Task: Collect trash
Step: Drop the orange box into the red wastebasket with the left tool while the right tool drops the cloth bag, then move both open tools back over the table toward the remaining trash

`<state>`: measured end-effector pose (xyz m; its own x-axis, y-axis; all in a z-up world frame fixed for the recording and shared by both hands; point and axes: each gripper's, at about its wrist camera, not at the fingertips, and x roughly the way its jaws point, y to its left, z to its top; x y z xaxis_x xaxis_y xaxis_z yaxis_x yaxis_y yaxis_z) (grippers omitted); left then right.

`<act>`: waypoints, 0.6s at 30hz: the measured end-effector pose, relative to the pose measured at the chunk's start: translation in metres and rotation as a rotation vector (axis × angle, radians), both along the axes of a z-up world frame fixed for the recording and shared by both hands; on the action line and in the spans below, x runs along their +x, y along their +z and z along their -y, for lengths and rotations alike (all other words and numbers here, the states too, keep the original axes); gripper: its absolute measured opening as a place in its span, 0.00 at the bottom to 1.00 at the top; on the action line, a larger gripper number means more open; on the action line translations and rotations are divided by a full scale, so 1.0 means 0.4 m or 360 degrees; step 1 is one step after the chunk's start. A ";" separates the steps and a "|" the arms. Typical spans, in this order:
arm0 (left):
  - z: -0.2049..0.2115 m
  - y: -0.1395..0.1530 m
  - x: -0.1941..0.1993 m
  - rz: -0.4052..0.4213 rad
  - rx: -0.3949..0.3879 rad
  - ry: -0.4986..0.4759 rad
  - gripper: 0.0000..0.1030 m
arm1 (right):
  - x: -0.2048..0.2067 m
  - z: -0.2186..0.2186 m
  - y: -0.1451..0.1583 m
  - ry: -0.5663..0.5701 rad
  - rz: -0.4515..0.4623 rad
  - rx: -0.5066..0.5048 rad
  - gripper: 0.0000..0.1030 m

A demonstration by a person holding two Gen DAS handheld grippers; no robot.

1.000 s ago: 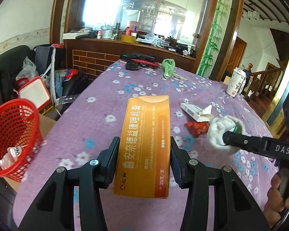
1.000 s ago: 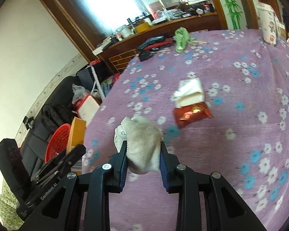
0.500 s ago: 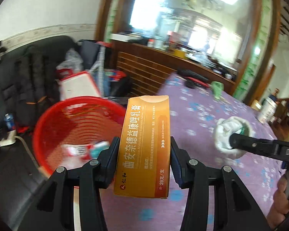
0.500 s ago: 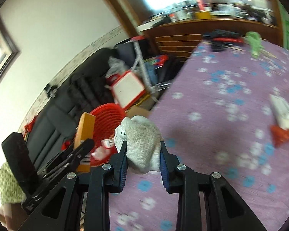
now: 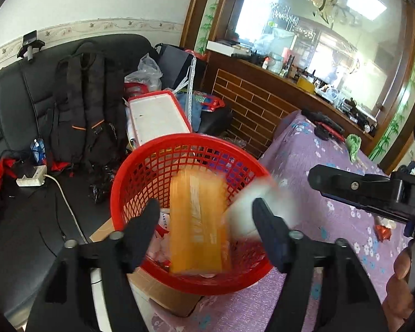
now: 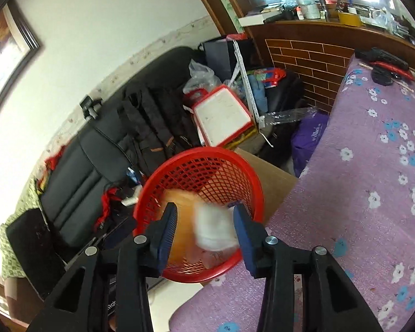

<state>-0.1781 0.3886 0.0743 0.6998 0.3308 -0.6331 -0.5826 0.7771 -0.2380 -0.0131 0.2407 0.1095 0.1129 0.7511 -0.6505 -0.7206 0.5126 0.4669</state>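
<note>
Box (image 5: 197,221) and wad (image 6: 214,229) — both blurred — sit over the red basket (image 5: 141,160) beside the worktop (image 6: 373,193); left tool (image 5: 204,215) and right tool (image 6: 204,221) gape, touching neither.

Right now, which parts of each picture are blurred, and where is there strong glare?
Left wrist view: the orange cardboard box and white crumpled wad are motion-smeared over the red plastic mesh basket; the bright window is blown out. Right wrist view: the same box and wad are smeared; the basket's rim stays sharp.
</note>
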 end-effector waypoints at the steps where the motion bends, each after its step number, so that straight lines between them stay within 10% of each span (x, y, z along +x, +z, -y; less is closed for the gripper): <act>1: 0.006 0.005 -0.004 0.0006 0.0024 0.0005 0.67 | 0.002 0.019 0.005 -0.0013 0.0000 0.0019 0.44; 18: 0.494 -0.044 0.197 -0.0115 0.0082 -0.0720 0.70 | 0.104 0.630 -0.030 -0.0591 -0.0060 0.0003 0.49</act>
